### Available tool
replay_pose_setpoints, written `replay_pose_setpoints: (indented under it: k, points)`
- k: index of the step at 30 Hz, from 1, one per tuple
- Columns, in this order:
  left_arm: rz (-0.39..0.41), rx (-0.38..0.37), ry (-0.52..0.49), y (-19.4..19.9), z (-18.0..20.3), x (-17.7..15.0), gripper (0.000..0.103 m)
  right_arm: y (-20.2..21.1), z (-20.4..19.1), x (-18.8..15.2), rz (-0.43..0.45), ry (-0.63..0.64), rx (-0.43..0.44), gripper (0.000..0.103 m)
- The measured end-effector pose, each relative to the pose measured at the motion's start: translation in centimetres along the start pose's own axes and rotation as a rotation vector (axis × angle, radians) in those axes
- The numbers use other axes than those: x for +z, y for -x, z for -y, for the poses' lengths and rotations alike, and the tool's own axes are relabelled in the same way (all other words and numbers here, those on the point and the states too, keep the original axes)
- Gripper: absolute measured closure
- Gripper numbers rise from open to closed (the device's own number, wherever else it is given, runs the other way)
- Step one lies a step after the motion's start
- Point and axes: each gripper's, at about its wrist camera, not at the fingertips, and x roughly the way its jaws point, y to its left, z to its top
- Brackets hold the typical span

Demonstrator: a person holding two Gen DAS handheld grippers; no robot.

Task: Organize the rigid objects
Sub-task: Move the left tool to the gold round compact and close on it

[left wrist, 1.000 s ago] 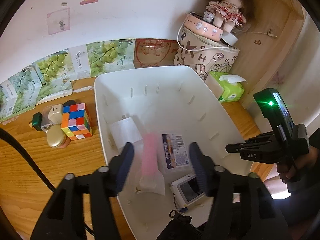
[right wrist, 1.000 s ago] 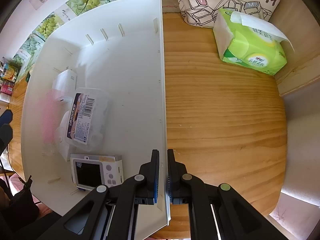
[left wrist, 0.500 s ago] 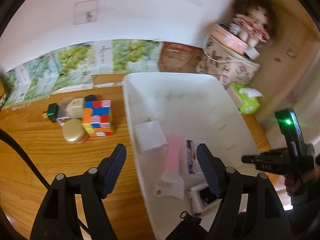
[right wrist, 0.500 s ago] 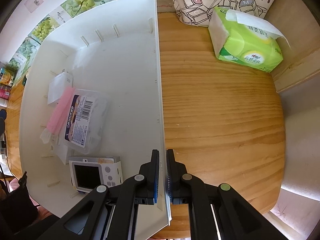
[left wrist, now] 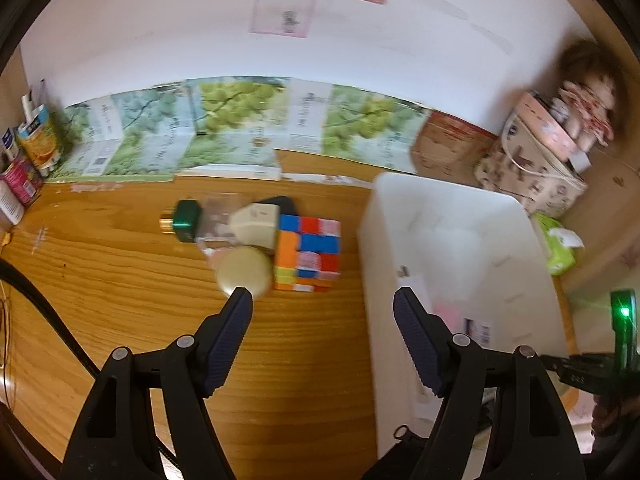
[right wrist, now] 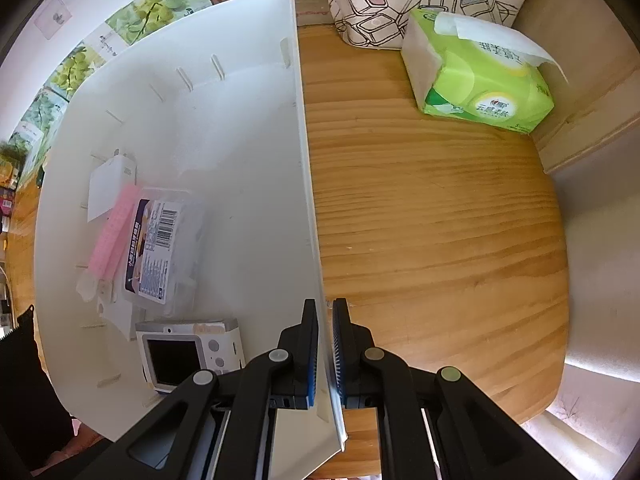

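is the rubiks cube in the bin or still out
Out. The rubiks cube sits on the wooden table, left of the white bin.

The left black plastic two-finger gripper (left wrist: 322, 312) is showing wide triangular arms, round silver screws at the joints and dark blue ribbed pads (left wrist: 231, 336) lining its fingers, with a black cable (left wrist: 52, 312) curving beside it. The right black plastic gripper (right wrist: 325, 320) is showing matching silver screws and brighter blue ribbed pads (right wrist: 313, 344).
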Motion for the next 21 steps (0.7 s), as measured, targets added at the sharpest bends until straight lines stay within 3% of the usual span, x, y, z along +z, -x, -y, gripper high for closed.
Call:
replay_pose_setpoints:
  k: [9,21]
  points:
    - [-0.047,0.056,0.061,-2.0,-3.4,1.5,0.025,0.2,0.6,-0.3,0.005,-0.043,-0.002,0.093]
    - [-0.231,0.140,0.108,-8.2,-5.9,2.1,0.023,-0.8,2.3,-0.3,-0.022,-0.096,-0.001,0.093]
